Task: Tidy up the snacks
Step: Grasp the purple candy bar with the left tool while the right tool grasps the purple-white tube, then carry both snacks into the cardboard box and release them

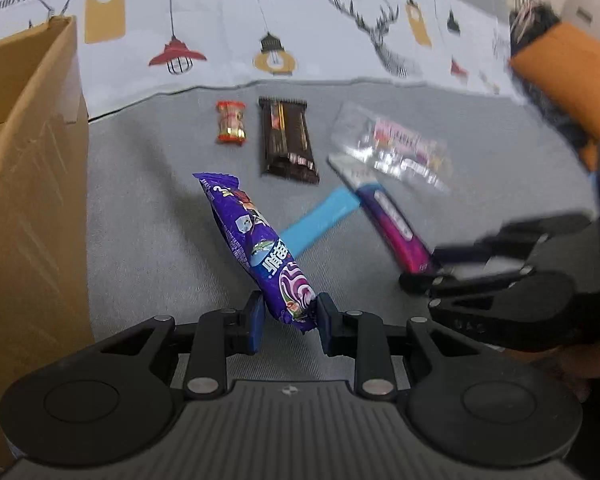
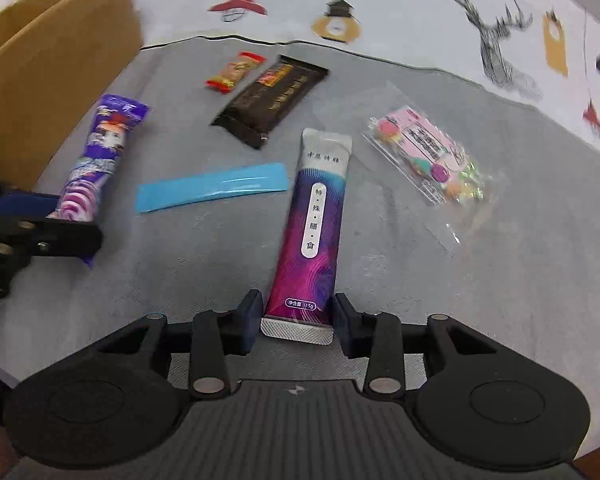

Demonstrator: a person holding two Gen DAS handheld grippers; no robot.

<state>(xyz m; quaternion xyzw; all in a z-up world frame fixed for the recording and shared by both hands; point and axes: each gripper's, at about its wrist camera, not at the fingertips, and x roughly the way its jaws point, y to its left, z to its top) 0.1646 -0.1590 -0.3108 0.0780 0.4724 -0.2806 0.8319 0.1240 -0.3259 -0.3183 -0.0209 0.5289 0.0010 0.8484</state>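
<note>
My left gripper (image 1: 288, 320) is shut on the near end of a purple candy packet (image 1: 256, 248), held tilted above the grey cloth; it also shows in the right wrist view (image 2: 100, 160). My right gripper (image 2: 298, 320) is shut on the bottom end of a magenta and silver sachet (image 2: 320, 224), which also shows in the left wrist view (image 1: 384, 216). On the cloth lie a small red candy (image 1: 231, 123), a dark brown chocolate bar (image 1: 287, 140), a clear bag of sweets (image 2: 424, 156) and a blue strip (image 2: 214, 191).
An open cardboard box (image 1: 24, 152) stands at the left, close to the purple packet. The grey cloth (image 2: 500, 280) covers the near table. A white patterned tablecloth (image 1: 260, 20) lies behind it.
</note>
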